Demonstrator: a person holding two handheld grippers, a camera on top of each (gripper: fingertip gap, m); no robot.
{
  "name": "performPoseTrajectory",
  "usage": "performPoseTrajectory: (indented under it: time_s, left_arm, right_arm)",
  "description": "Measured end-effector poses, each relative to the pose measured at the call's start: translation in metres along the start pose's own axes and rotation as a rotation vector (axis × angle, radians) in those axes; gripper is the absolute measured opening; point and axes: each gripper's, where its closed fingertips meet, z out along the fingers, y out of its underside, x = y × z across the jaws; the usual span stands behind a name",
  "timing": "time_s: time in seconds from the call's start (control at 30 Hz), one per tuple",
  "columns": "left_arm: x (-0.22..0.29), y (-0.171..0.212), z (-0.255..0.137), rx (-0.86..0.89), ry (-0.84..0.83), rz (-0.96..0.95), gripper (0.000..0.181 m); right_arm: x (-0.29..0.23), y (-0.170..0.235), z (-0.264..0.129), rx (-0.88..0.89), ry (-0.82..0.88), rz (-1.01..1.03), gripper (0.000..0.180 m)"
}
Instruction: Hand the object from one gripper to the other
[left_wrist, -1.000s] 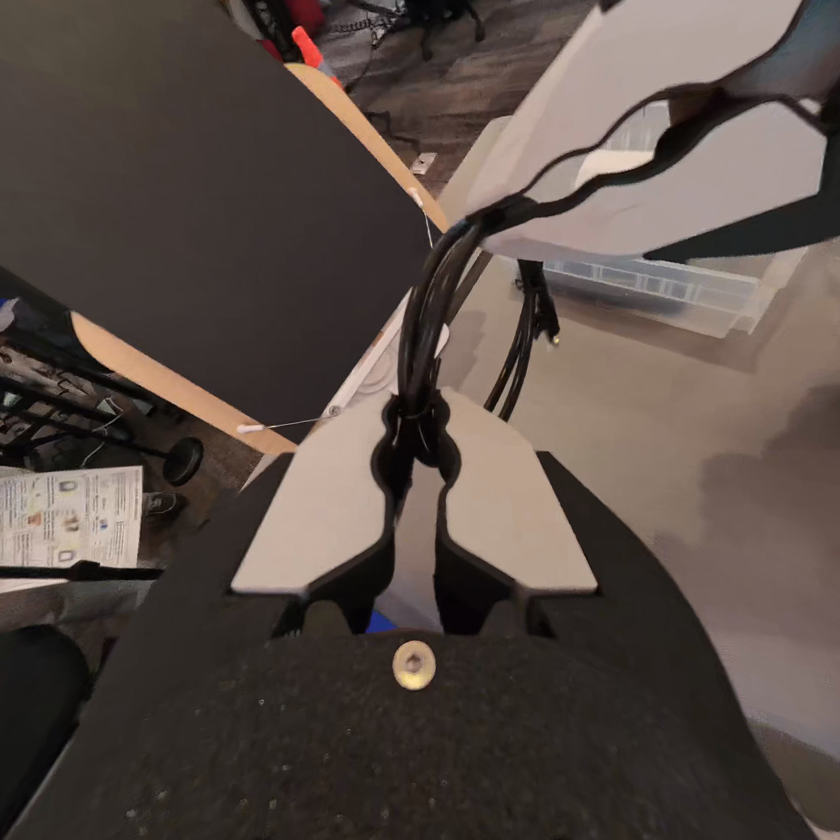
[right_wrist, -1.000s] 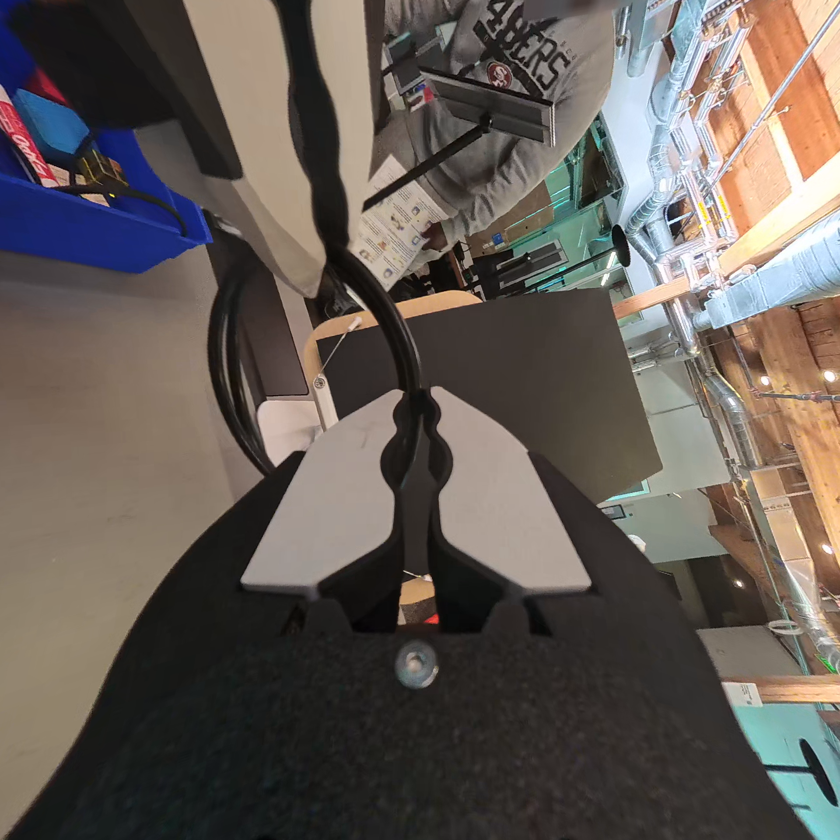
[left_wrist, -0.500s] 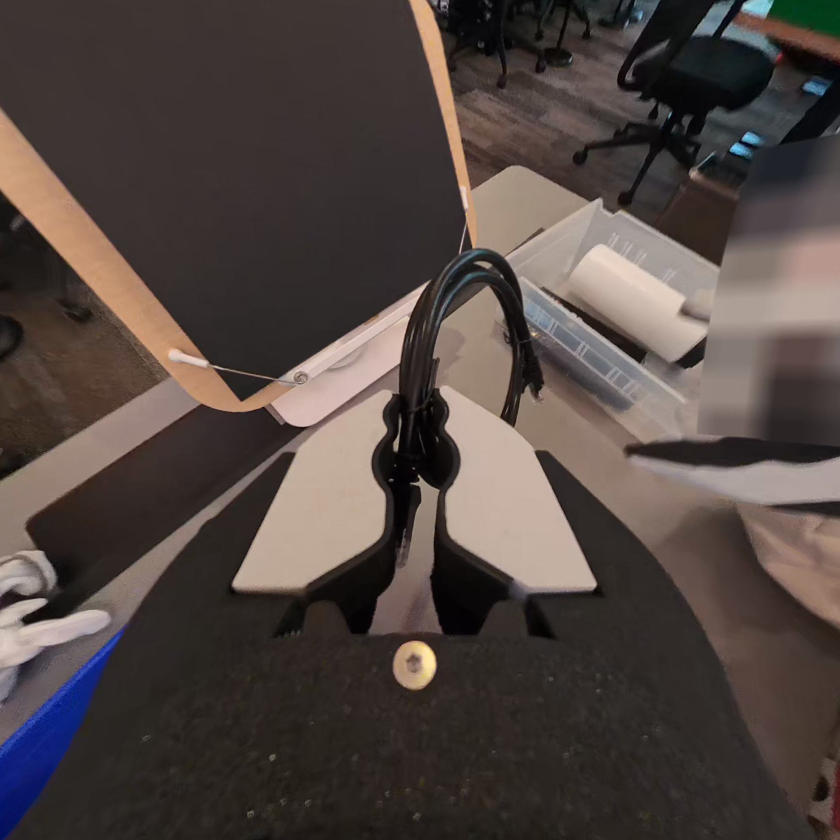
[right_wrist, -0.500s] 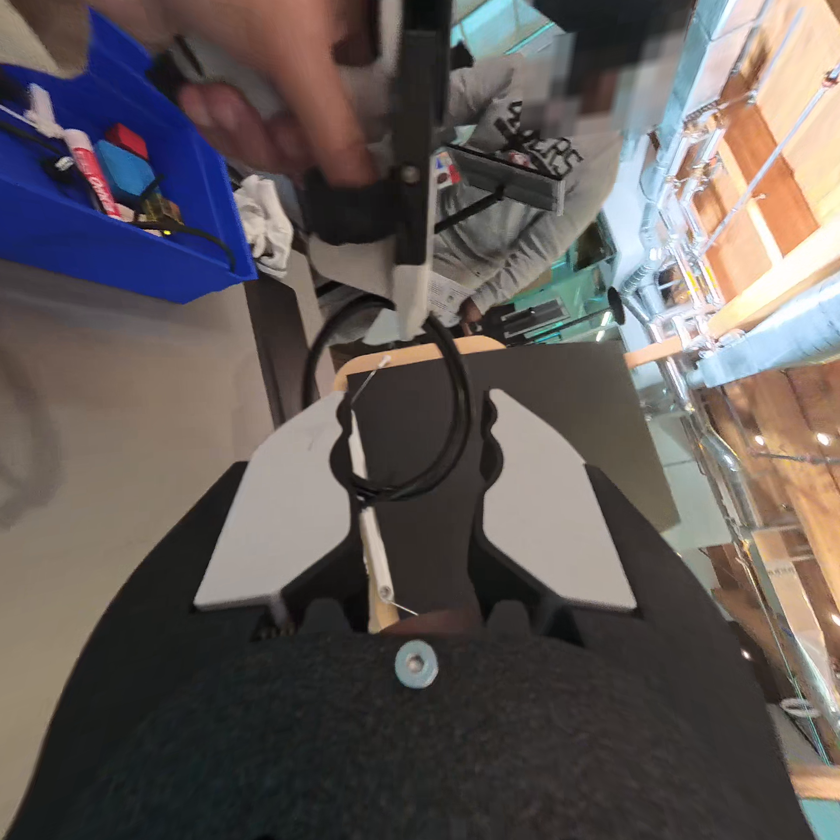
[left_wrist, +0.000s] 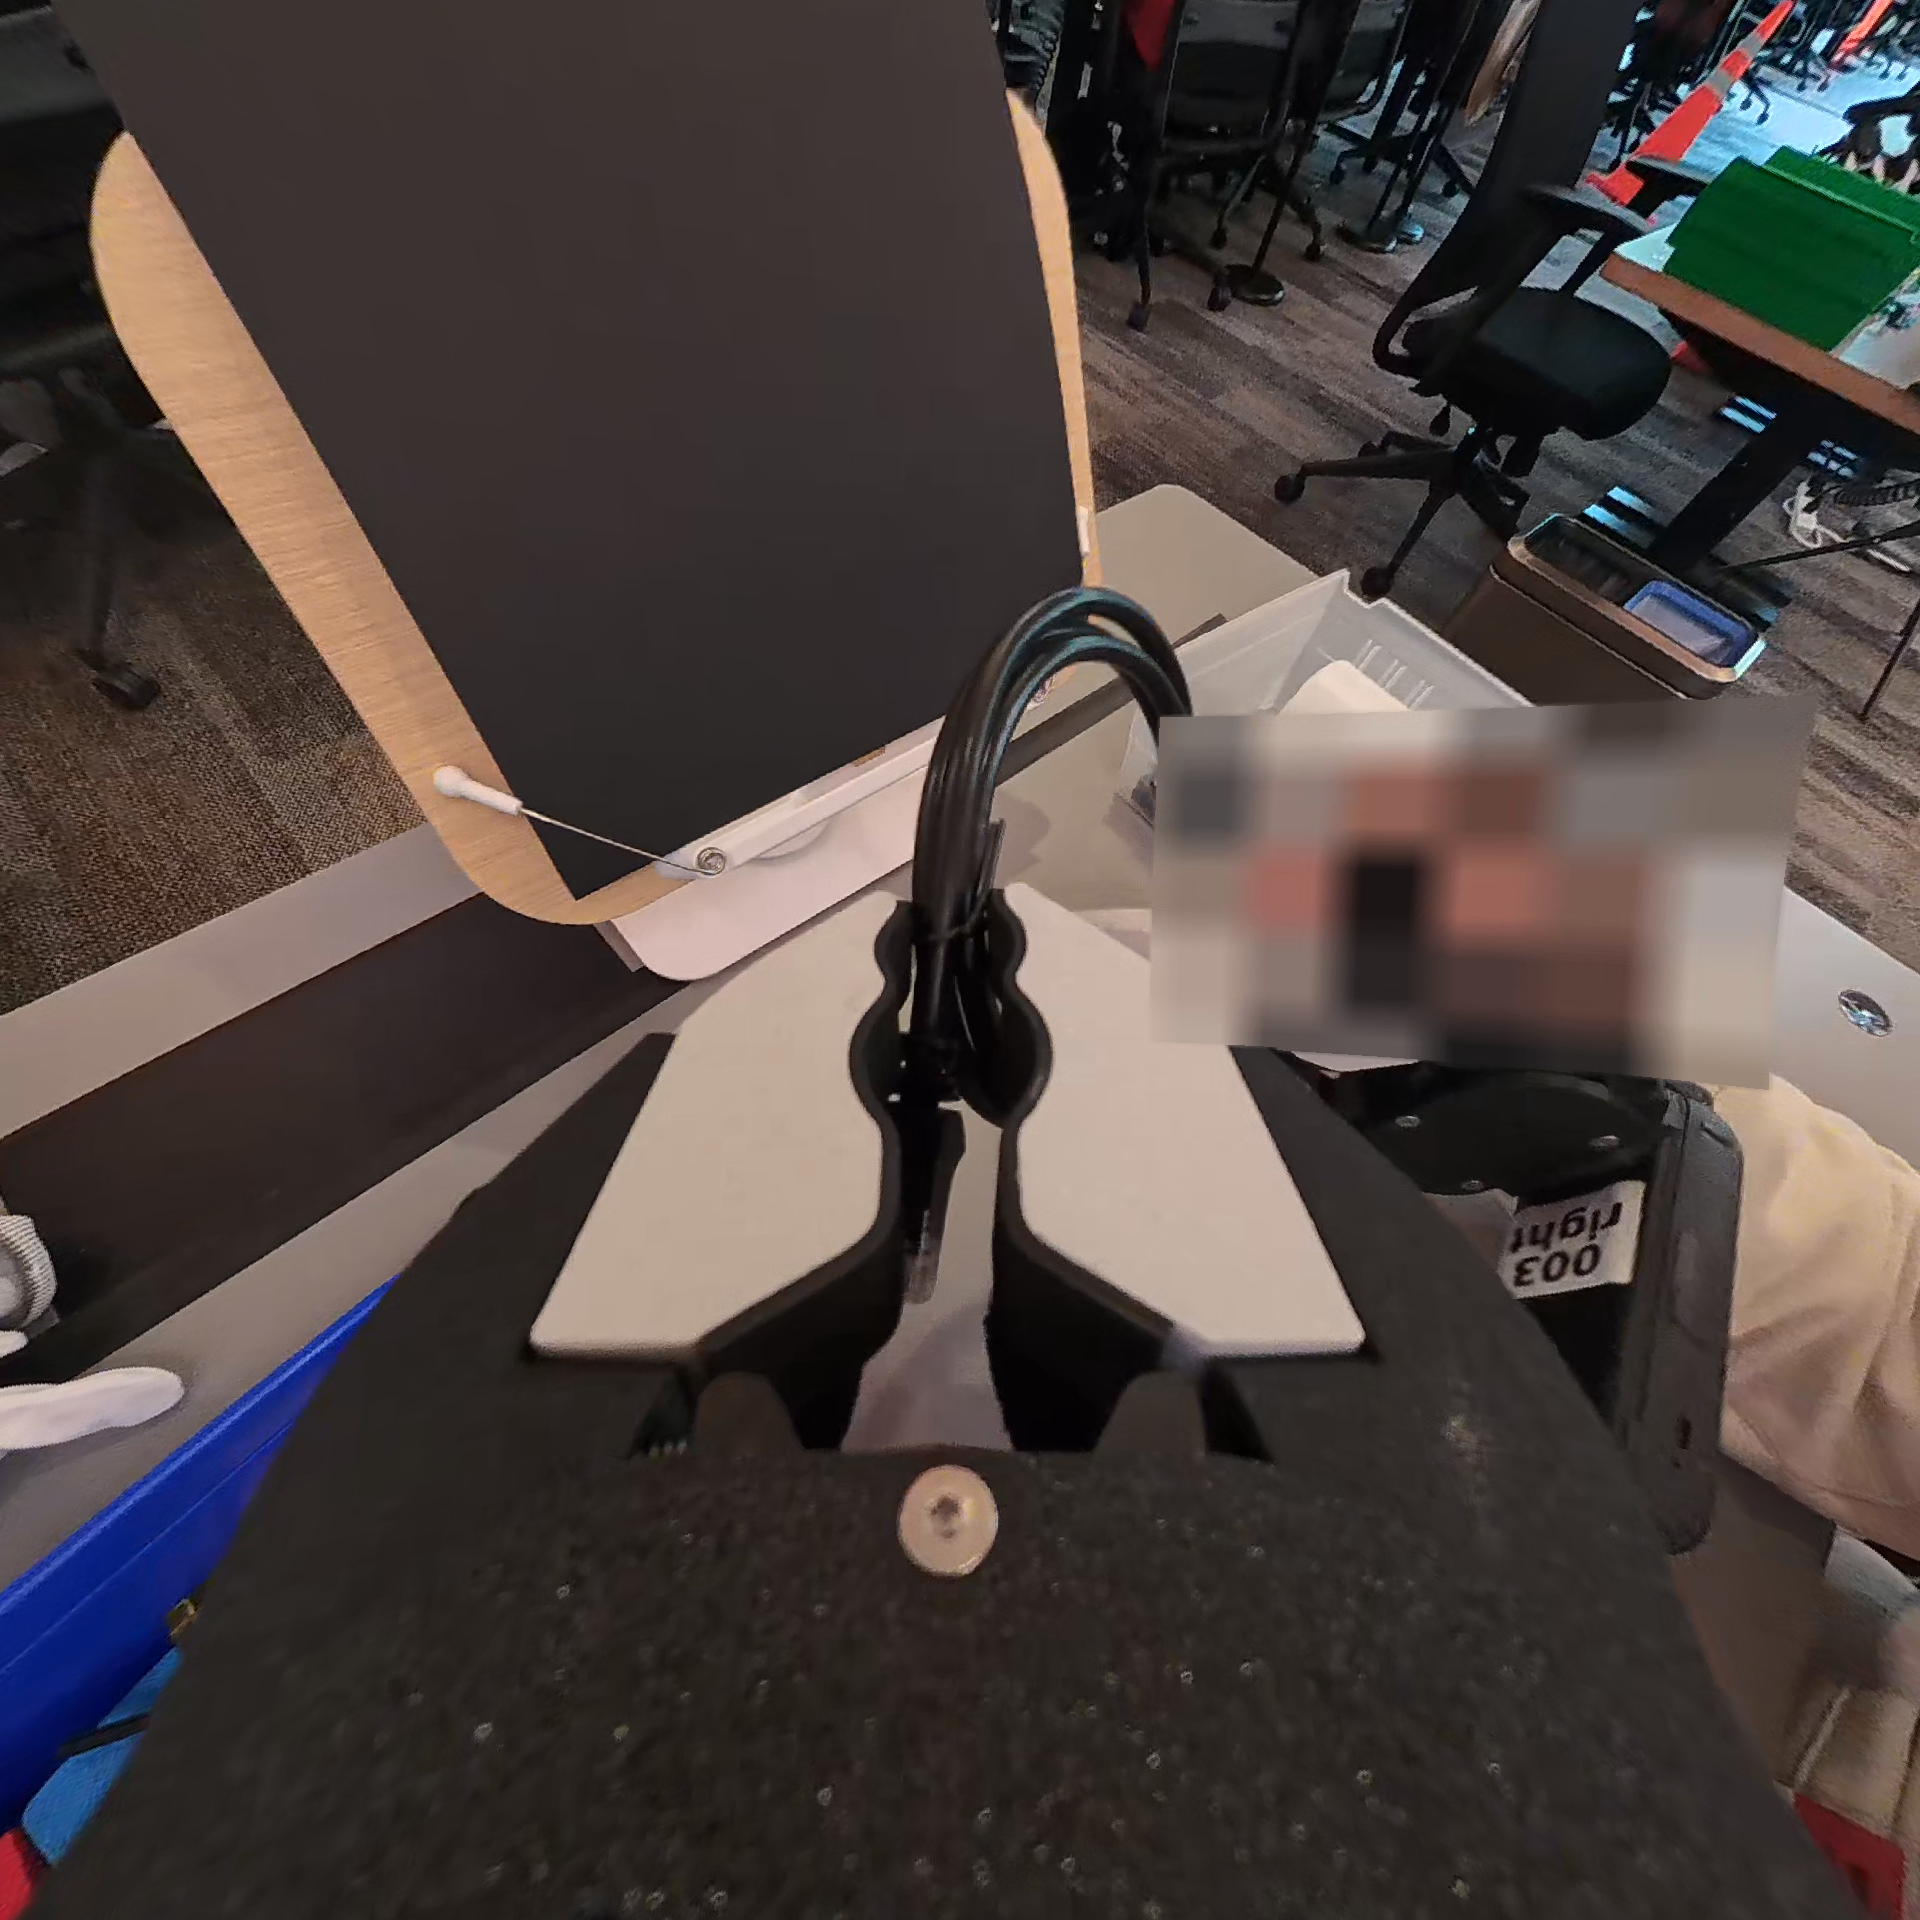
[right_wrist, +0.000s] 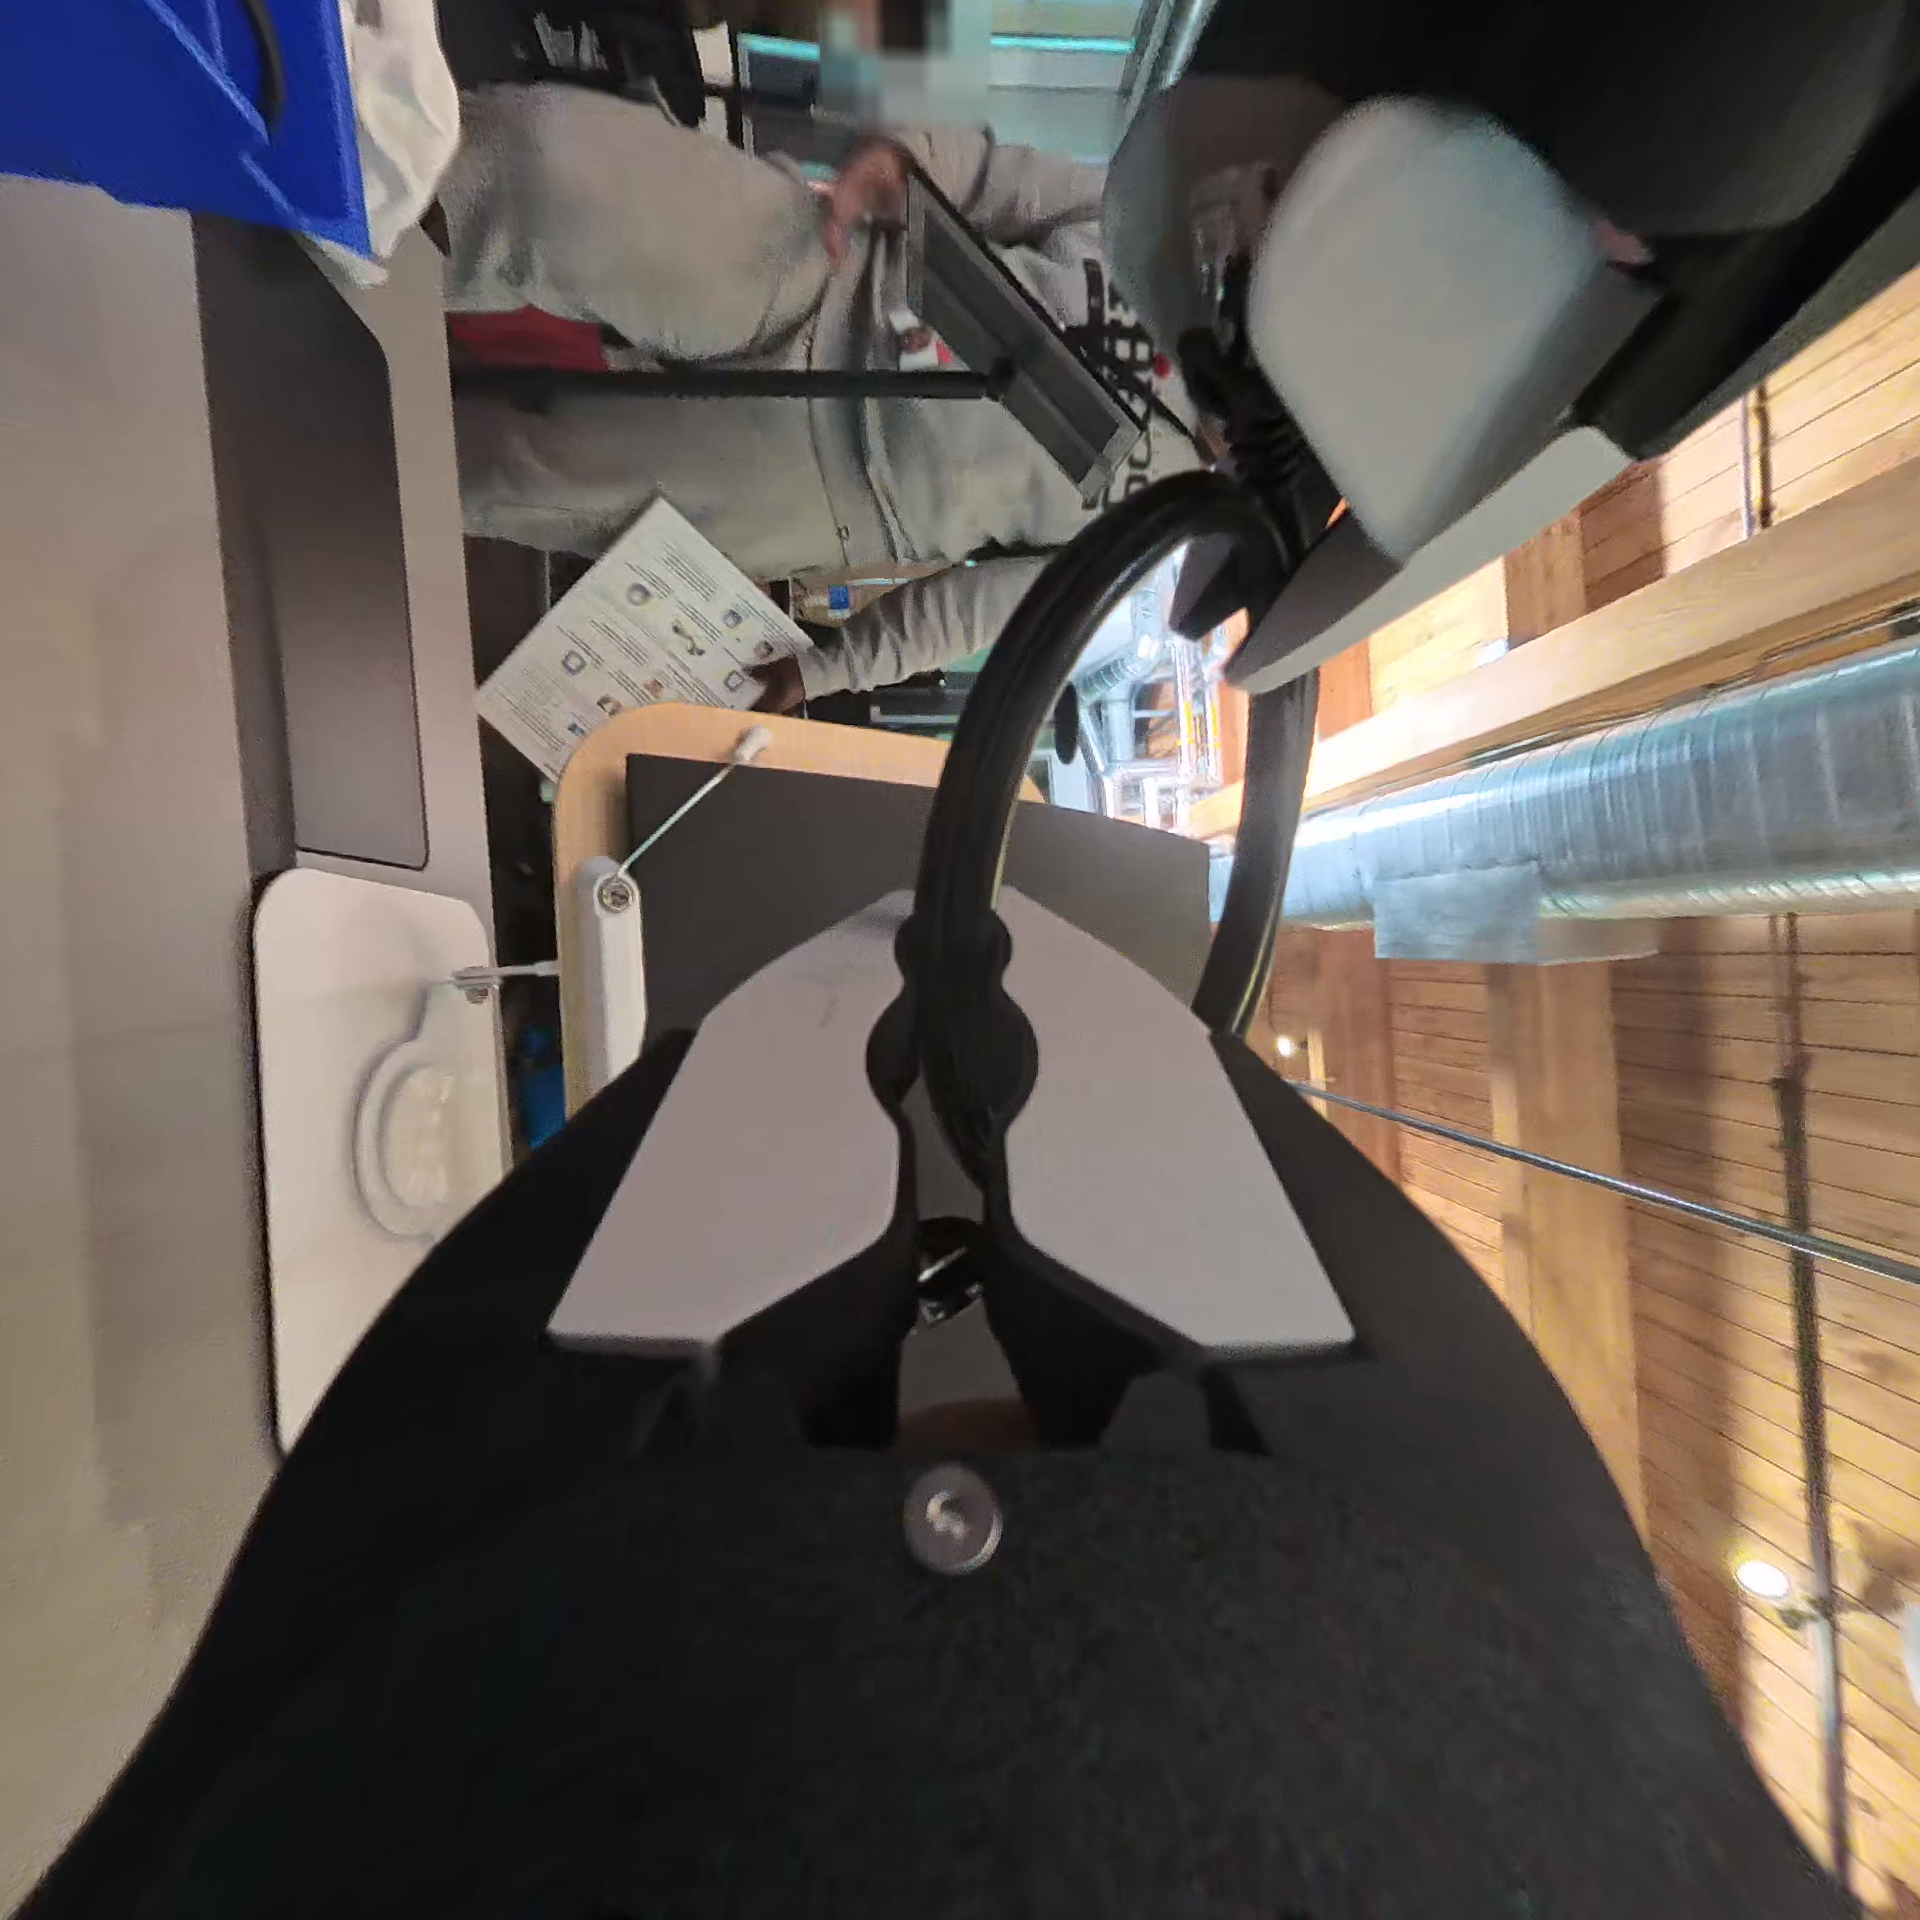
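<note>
A bundled black cable (left_wrist: 1039, 644) arches up from my left gripper (left_wrist: 956, 914), which is shut on one end of the bundle, a plug hanging between its fingers. The arch runs right behind a mosaic patch, where the right gripper's black body (left_wrist: 1558, 1195) shows. In the right wrist view my right gripper (right_wrist: 951, 920) is shut on the same cable (right_wrist: 1029, 644), which curves up to the left gripper's grey fingers (right_wrist: 1434, 312) at the top right. Both grippers hold the cable in the air above the table.
A dark board with a wooden edge (left_wrist: 623, 416) stands on a white base at the back of the grey table (left_wrist: 1195, 540). A clear bin (left_wrist: 1320, 644) lies behind, a blue bin (left_wrist: 156, 1507) front left. A person in a grey sweatshirt (right_wrist: 727, 416) stands beyond the table. The gap from one gripper's tips to the other's is roughly 6 cm.
My right gripper, open around the cable loop half a second ago, has shut on the cable. The left gripper has kept its grip throughout and has turned more level.
</note>
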Motion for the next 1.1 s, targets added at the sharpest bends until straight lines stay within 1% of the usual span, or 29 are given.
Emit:
performPoseTrajectory:
  time_s: [0.1,0.23,0.37,0.4,0.47,0.5,0.6,0.67,0.73,0.8,0.87,0.97,1.0,1.07,1.1]
  left_arm:
    - [0.003,-0.001,-0.002,0.006,0.003,0.008,0.013]
    - [0.005,0.000,-0.003,-0.004,-0.011,0.032,0.013]
    - [0.004,0.000,-0.004,-0.005,-0.035,0.065,0.014]
    - [0.004,-0.002,-0.005,0.007,-0.046,0.080,0.018]
    - [0.003,-0.010,-0.009,0.062,-0.081,0.102,0.043]
    - [0.003,-0.015,-0.013,0.090,-0.093,0.111,0.050]
    - [0.010,-0.022,-0.023,0.134,-0.099,0.148,0.050]
    - [0.013,-0.027,-0.030,0.166,-0.112,0.166,0.050]
    - [0.017,-0.034,-0.036,0.211,-0.112,0.192,0.050]
    - [0.027,-0.040,-0.041,0.260,-0.068,0.211,0.050]
    - [0.041,-0.049,-0.047,0.329,0.009,0.208,0.046]
    - [0.055,-0.063,-0.059,0.430,0.087,0.182,0.048]
    - [0.055,-0.069,-0.065,0.477,0.084,0.173,0.049]
    - [0.051,-0.082,-0.080,0.581,0.066,0.131,0.049]
    - [0.046,-0.085,-0.086,0.611,0.056,0.085,0.044]
  right_arm:
    - [0.001,-0.002,-0.004,0.012,-0.066,0.060,0.007]
    - [0.000,-0.002,-0.007,0.014,-0.092,0.047,0.006]
    - [-0.001,-0.007,-0.013,0.045,-0.154,0.066,0.006]
    - [-0.002,-0.009,-0.017,0.064,-0.193,0.076,0.006]
    - [-0.003,-0.014,-0.026,0.106,-0.277,0.124,0.006]
    - [-0.004,-0.014,-0.030,0.113,-0.329,0.157,0.006]
    - [-0.008,-0.008,-0.043,0.107,-0.501,0.282,0.006]
    - [-0.001,-0.002,-0.050,0.134,-0.551,0.401,0.006]
    - [0.016,0.004,-0.054,0.175,-0.571,0.576,0.006]
    - [0.038,0.002,-0.063,0.280,-0.609,0.785,0.006]
    - [0.053,-0.005,-0.073,0.391,-0.685,0.964,0.006]
    - [0.060,-0.006,-0.078,0.454,-0.731,1.059,0.007]
    - [0.061,-0.004,-0.079,0.454,-0.744,1.083,0.007]
    - [0.069,-0.003,-0.085,0.525,-0.781,1.164,0.007]
    - [0.078,-0.001,-0.089,0.578,-0.778,1.217,0.007]
